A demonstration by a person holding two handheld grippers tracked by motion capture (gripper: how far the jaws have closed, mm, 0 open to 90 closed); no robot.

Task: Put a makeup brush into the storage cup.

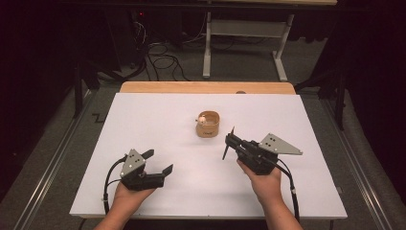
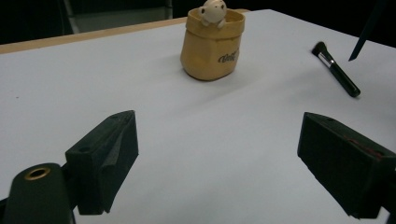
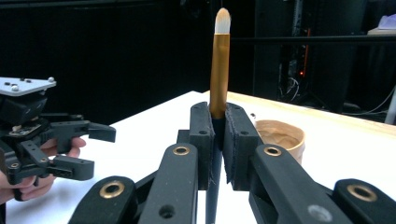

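Note:
My right gripper [image 1: 229, 141] is shut on a slim makeup brush [image 3: 219, 60] with a gold ferrule, a pale bristle tip and a dark handle. In the right gripper view the brush stands upright between the pads [image 3: 201, 135]. A tan cup [image 1: 208, 124] with a small cream figure [image 2: 212, 10] peeking over its rim stands mid-table, just beyond that gripper. My left gripper [image 1: 159, 161] hovers at the near left with its jaws wide apart and nothing between them. A second, black brush [image 2: 338, 71] lies flat on the white table [image 1: 143, 120], right of the cup [image 2: 212, 46].
The white tabletop ends in a wooden strip [image 1: 206, 87] at the far edge. Beyond it are a grey desk frame [image 1: 246, 28] and cables on the floor [image 1: 163, 62]. The left gripper [image 3: 95, 151] and the hand holding it appear at the left of the right gripper view.

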